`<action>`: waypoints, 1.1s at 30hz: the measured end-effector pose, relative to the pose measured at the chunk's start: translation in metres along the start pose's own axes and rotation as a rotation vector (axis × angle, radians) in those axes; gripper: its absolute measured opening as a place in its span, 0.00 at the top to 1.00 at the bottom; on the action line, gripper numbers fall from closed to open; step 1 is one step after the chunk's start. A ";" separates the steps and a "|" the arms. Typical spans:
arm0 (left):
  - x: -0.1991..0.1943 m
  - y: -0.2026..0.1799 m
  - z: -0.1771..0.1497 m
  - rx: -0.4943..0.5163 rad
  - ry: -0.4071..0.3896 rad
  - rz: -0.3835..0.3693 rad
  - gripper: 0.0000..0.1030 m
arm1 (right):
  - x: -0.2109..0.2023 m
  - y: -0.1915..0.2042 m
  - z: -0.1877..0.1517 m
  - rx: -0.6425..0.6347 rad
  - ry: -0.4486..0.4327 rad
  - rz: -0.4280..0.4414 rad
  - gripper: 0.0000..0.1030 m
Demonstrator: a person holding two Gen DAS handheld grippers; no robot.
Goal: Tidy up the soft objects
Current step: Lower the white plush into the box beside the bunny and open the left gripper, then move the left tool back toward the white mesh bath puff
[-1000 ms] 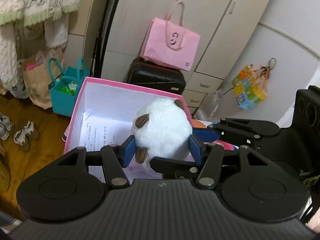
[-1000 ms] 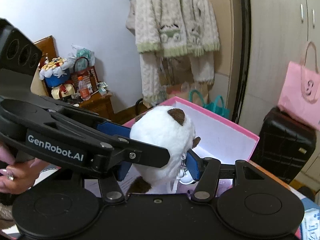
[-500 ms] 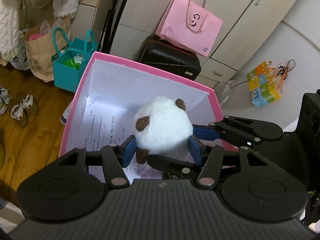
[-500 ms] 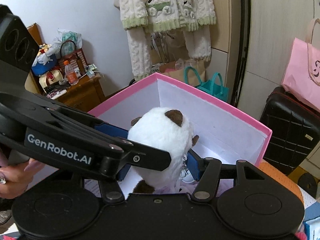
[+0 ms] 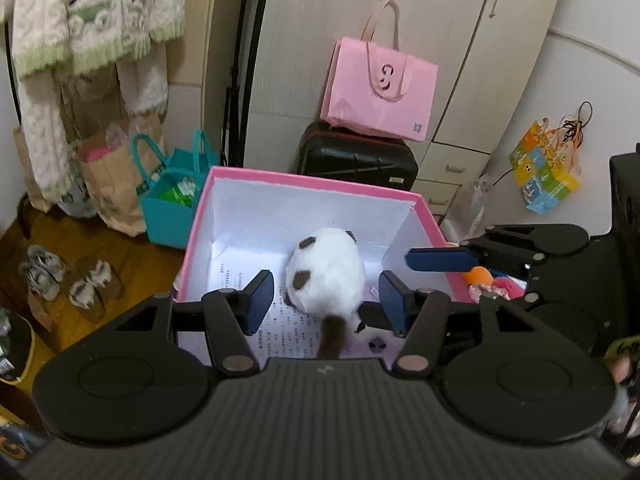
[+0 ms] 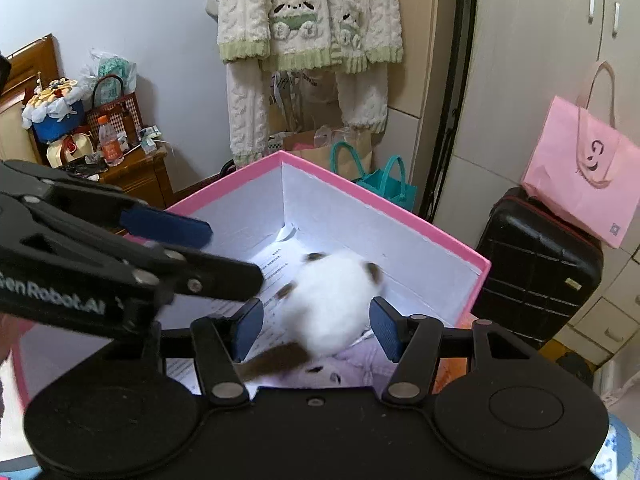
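Note:
A white plush toy point(image 5: 326, 272) with brown ears and a brown tail lies inside the pink box point(image 5: 312, 182), on printed paper. My left gripper point(image 5: 326, 302) hovers just above it, jaws opening, and neither pad touches the fur. In the right wrist view the plush toy point(image 6: 332, 296) looks blurred. My right gripper point(image 6: 316, 330) stands open around it, with a gap on the left side. The pink box point(image 6: 380, 204) is white inside. Part of the left gripper's fingers point(image 6: 166, 226) crosses the right wrist view on the left.
A lilac soft toy point(image 6: 320, 372) lies in the box below the plush. Orange and pink soft things point(image 5: 478, 276) lie to the right of the box. Behind it stand a teal bag point(image 5: 172, 200), a black suitcase point(image 5: 356, 156) and a pink bag point(image 5: 380, 92).
The plush has left both grippers and dropped lower into the box. The left gripper's pads have spread wider. Both grippers have drawn back a little from the box.

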State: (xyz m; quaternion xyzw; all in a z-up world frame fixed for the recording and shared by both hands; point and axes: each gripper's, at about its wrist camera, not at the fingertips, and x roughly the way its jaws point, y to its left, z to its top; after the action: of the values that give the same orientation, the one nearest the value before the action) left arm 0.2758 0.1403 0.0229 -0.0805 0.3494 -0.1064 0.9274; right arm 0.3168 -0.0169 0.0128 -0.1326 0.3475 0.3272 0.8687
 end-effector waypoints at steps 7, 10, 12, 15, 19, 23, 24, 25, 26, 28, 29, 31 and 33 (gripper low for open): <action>-0.045 -0.015 -0.009 0.055 -0.041 -0.019 0.39 | -0.041 0.007 -0.011 0.001 -0.012 -0.016 0.37; -0.063 -0.021 -0.014 0.076 -0.044 -0.050 0.37 | -0.061 0.010 -0.016 -0.004 -0.014 -0.028 0.37; -0.073 -0.026 -0.017 0.090 -0.043 -0.079 0.35 | -0.074 0.014 -0.020 -0.010 -0.021 -0.044 0.37; -0.089 -0.034 -0.024 0.111 -0.048 -0.111 0.34 | -0.092 0.020 -0.025 -0.025 -0.039 -0.086 0.37; -0.108 -0.047 -0.034 0.141 -0.052 -0.150 0.33 | -0.115 0.026 -0.033 -0.037 -0.052 -0.099 0.37; -0.123 -0.059 -0.044 0.177 -0.050 -0.176 0.31 | -0.138 0.035 -0.042 -0.061 -0.068 -0.106 0.36; -0.126 -0.062 -0.046 0.186 -0.050 -0.181 0.31 | -0.142 0.036 -0.045 -0.064 -0.071 -0.106 0.36; -0.130 -0.065 -0.050 0.195 -0.049 -0.186 0.30 | -0.149 0.038 -0.048 -0.070 -0.075 -0.105 0.36; -0.133 -0.069 -0.052 0.203 -0.048 -0.190 0.29 | -0.154 0.040 -0.051 -0.075 -0.079 -0.107 0.36; -0.139 -0.076 -0.058 0.222 -0.048 -0.198 0.28 | -0.165 0.043 -0.057 -0.086 -0.091 -0.114 0.35; -0.141 -0.079 -0.061 0.230 -0.048 -0.201 0.27 | -0.171 0.043 -0.061 -0.092 -0.098 -0.119 0.35; -0.145 -0.087 -0.067 0.250 -0.047 -0.209 0.25 | -0.183 0.043 -0.070 -0.096 -0.113 -0.126 0.34; -0.146 -0.094 -0.072 0.265 -0.043 -0.216 0.25 | -0.195 0.039 -0.080 -0.094 -0.127 -0.138 0.33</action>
State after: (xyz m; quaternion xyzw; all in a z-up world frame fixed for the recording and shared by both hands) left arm 0.1074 0.0810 0.0830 0.0033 0.3018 -0.2492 0.9202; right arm 0.1436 -0.1174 0.0896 -0.1760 0.2661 0.2903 0.9022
